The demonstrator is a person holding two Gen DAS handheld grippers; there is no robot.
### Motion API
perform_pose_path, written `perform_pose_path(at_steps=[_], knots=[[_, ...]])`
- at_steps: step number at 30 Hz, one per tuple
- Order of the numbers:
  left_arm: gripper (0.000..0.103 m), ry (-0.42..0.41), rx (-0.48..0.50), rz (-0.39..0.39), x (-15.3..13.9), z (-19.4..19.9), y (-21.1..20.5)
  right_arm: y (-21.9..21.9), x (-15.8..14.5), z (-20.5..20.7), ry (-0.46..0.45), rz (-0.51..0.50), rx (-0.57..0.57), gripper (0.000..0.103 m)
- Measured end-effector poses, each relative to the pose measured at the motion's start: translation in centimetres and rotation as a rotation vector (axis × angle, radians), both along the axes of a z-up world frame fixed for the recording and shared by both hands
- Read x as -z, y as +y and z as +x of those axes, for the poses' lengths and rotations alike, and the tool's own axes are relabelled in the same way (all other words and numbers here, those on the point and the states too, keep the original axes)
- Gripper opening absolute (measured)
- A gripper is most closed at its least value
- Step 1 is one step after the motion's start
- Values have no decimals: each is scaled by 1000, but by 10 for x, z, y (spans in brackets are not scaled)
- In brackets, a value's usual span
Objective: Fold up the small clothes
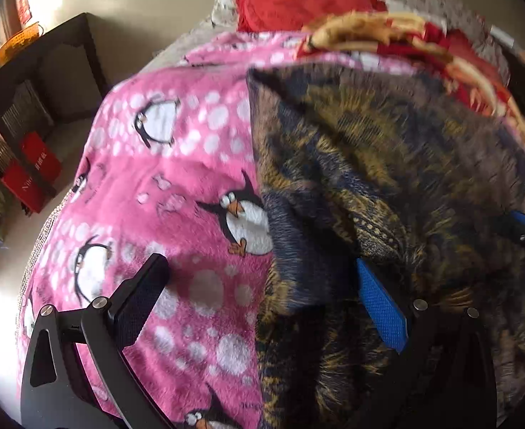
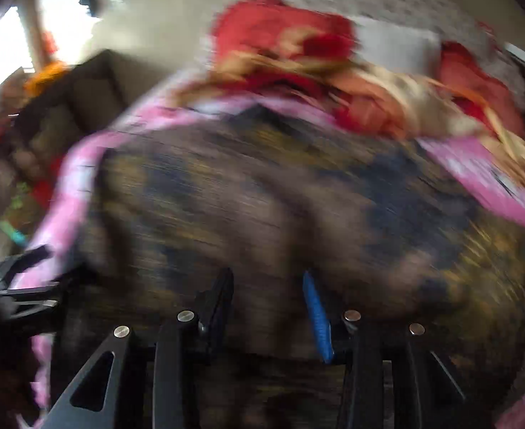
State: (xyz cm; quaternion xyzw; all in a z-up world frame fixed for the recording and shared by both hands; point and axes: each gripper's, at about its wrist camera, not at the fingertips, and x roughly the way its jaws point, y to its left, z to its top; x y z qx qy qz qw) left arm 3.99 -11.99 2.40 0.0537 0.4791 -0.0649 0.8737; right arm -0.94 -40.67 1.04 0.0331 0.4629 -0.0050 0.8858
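Looking along left gripper point(image 1: 262, 286): spread wide, empty, over dark patterned garment point(image 1: 387, 178) lying on pink penguin blanket point(image 1: 162, 186) covering the bed; soft, light, floppy, best pinched at its left edge. Right gripper point(image 2: 268, 286): blurred, parted, hovering above garment's middle.

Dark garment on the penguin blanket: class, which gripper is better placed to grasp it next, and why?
Probably the left gripper: open wide, straddling the dark garment at its edge on the blanket. The right gripper is over the garment's middle, its view blurred.
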Motion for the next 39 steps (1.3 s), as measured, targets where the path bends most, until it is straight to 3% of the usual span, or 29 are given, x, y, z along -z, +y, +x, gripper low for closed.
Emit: perform_pose_path(at_steps=[2, 5, 9, 12, 13, 16, 18, 20, 23, 26, 27, 30, 31, 36, 39], knots=[[103, -18, 6, 35, -2, -3, -4, -20, 13, 3, 72, 61, 28, 39], [103, -39, 7, 5, -19, -11, -4, -42, -11, -18, -1, 134, 58, 39], [103, -127, 10, -41, -47, -25, -8, -81, -39, -43, -102, 65, 153, 42], [103, -120, 35, -66, -53, -29, -20, -116, -26, -33, -22, 19, 249, 44], [103, -99, 50, -63, -51, -30, -27, -128, -13, -27, 32, 56, 238, 44], [103, -88, 93, -48, -48, -40, -40, -133, -24, -37, 12, 110, 195, 43], [103, -85, 105, -28, -47, -45, -44, -148, -49, -56, -73, 147, 219, 50], [103, -77, 109, -30, -46, -44, -46, -177, -60, -66, -112, 103, 314, 68], [103, -67, 103, -51, -45, -42, -48, -230, -58, -62, -38, 15, 488, 70], [103, -53, 102, -54, -42, -40, -52, -278, -31, -48, 116, 52, 584, 73], [103, -49, 104, -50, -41, -40, -54, -288, -22, -45, 132, 84, 593, 72], [103, -48, 115, -24, -39, -41, -59, -295, -15, -50, 87, 89, 560, 36], [103, -51, 121, -17, -38, -42, -61, -294, -20, -56, 51, 82, 564, 3], [103, -45, 134, -4, -33, -45, -65, -294, -73, -142, -192, 108, 591, 3], [103, -31, 137, -11, -28, -47, -66, -288, -80, -198, -193, 67, 598, 3]])
